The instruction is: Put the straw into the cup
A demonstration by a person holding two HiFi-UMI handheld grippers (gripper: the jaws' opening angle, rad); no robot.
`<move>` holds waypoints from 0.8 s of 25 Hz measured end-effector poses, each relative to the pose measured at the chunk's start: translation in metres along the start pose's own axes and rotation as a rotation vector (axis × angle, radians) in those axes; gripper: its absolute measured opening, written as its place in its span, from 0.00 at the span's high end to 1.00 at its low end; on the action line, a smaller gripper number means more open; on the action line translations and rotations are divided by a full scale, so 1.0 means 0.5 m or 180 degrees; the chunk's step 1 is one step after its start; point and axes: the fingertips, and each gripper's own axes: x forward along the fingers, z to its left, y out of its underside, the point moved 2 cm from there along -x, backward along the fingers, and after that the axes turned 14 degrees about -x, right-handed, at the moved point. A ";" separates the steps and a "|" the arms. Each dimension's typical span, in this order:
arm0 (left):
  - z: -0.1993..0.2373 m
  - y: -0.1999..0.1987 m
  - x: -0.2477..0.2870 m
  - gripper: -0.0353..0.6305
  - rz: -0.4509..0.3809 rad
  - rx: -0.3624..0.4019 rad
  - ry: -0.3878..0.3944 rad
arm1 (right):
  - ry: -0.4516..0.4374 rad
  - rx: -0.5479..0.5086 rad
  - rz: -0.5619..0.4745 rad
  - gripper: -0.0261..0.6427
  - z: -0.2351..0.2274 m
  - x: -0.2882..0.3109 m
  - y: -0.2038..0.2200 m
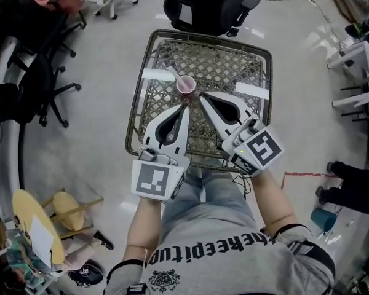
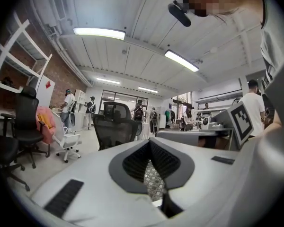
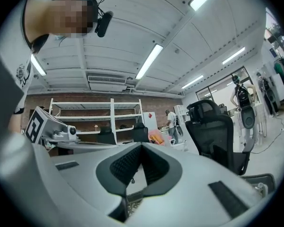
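In the head view a small pink cup (image 1: 186, 85) stands on the lattice table (image 1: 265, 72), toward its far side. A white straw (image 1: 173, 74) sticks out of the cup and leans to the upper left. My left gripper (image 1: 186, 107) is just short of the cup, its jaws closed tip to tip with nothing between them. My right gripper (image 1: 201, 97) is to the cup's right, also shut and empty. Both gripper views look level across the room and show neither cup nor straw; the left gripper (image 2: 150, 142) and right gripper (image 3: 142, 144) both have their tips together.
Two white paper strips (image 1: 157, 74) (image 1: 252, 90) lie on the table left and right of the cup. A black office chair (image 1: 203, 5) stands beyond the table's far edge. More chairs (image 1: 43, 85) are at the left, and a person's feet (image 1: 338, 180) at the right.
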 end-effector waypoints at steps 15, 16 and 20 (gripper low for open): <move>-0.057 -0.044 -0.040 0.91 -0.0077 0.0088 0.0418 | 0.0257 -0.0150 -0.0087 0.97 0.070 -0.066 -0.091; -0.059 -0.048 -0.043 0.91 -0.0078 0.0094 0.0415 | 0.0261 -0.0165 -0.0091 0.97 0.075 -0.069 -0.095; -0.072 -0.057 -0.058 0.91 -0.0103 0.0138 0.0453 | 0.0260 -0.0212 -0.0099 0.97 0.094 -0.081 -0.105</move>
